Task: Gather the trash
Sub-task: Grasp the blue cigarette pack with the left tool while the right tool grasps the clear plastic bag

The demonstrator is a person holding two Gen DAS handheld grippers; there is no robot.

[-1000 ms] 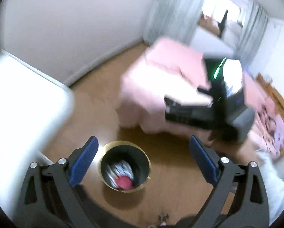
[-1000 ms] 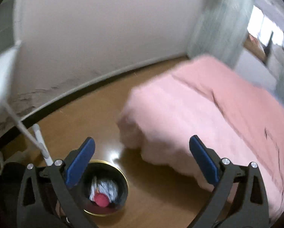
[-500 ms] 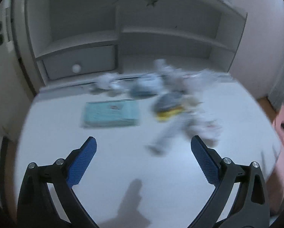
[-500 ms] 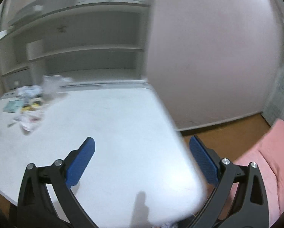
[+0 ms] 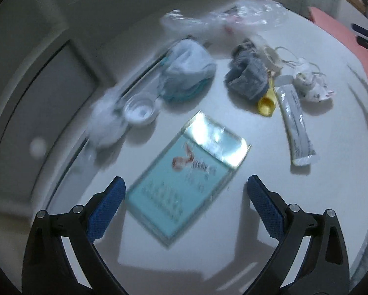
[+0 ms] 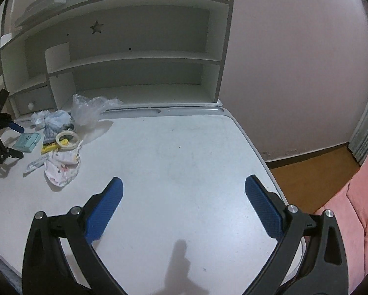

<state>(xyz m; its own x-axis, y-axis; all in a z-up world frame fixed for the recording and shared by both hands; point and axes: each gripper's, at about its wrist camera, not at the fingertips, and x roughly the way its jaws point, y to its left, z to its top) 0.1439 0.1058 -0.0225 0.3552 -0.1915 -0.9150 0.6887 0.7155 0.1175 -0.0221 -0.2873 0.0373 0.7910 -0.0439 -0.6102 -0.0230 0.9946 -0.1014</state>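
A pile of trash lies on the white desk point(image 5: 307, 209). A flat teal packet point(image 5: 184, 186) lies just ahead of my left gripper point(image 5: 184, 191), which is open and empty above it. Beyond it lie a white cap point(image 5: 139, 109), a crumpled tissue point(image 5: 105, 123), a pale blue wad point(image 5: 186, 71), a grey cloth point(image 5: 248, 76), a yellow wrapper point(image 5: 266, 103), a white tube point(image 5: 294, 120), a tape ring point(image 5: 272, 56) and a clear plastic bag point(image 5: 223, 22). My right gripper point(image 6: 184, 196) is open and empty over bare desk, with the pile point(image 6: 58, 142) at far left.
A white shelf unit point(image 6: 139, 56) with a small drawer point(image 6: 31, 103) stands at the back of the desk. The desk edge point(image 6: 265, 162) drops to a wooden floor point(image 6: 312, 172) on the right. A pink bed point(image 6: 361, 209) is at the far right.
Both grippers swung from the floor bin and bed to the desk. The left has closed in low over the teal packet. The right has steadied over the bare desk.
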